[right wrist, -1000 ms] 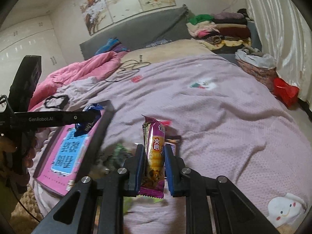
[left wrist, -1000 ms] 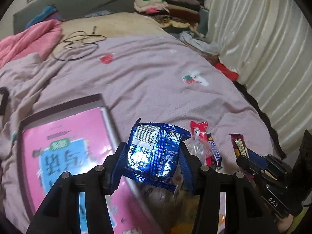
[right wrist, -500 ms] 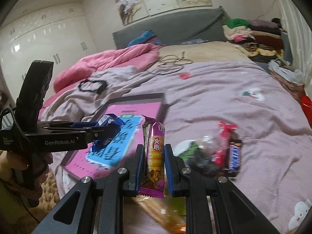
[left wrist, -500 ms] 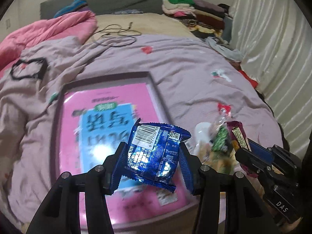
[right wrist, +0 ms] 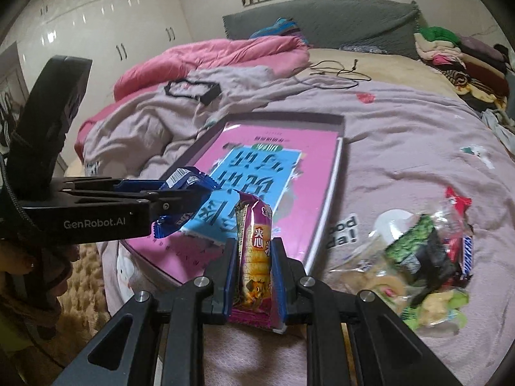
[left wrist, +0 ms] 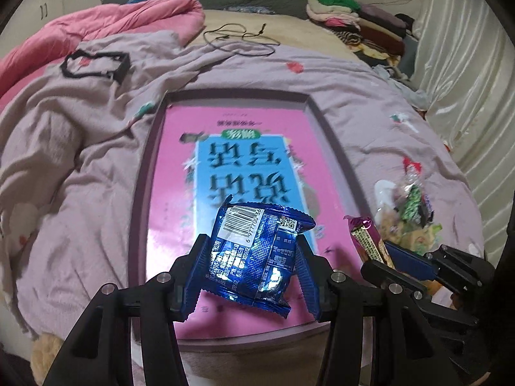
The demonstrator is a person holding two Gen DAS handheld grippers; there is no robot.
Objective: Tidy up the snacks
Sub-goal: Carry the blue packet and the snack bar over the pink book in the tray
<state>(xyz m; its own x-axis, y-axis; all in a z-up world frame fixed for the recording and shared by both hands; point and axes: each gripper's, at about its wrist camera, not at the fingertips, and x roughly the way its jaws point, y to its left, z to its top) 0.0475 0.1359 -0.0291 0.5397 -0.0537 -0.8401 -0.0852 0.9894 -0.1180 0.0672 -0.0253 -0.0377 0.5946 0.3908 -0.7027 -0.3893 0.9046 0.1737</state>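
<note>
— Snacks first: where does each sit against its claw?

— Left gripper clamps a blue packet between its 2 fingers, barcode end pointing away from the camera. Packet hangs over the near end of the tray, above the pink sheet lining it. From the right wrist view the same gripper comes in from the left, the packet poking out past its tips.

— And the right one?

— Right gripper is pinched narrow on a purple wafer pack, held upright on edge. It sits just off the tray's near right corner. In the left view that pack shows at the right, beside the tray.

— Any writing?

— Barcode on the blue packet with digits "6 97770", a QR code beside it; the small print is too fine to read. Purple pack carries 2 Chinese characters, 夹心, on a red patch. "GenRobot.AI" runs along the left gripper's side. Tray sheet has large Chinese characters on a blue panel, upside down and blurred, not readable. Bedspread shows "ood" and "da!" partly cut off.

— Other snacks?

— Loose pile lies on the bedspread right of the tray, well apart from both claws.
</note>
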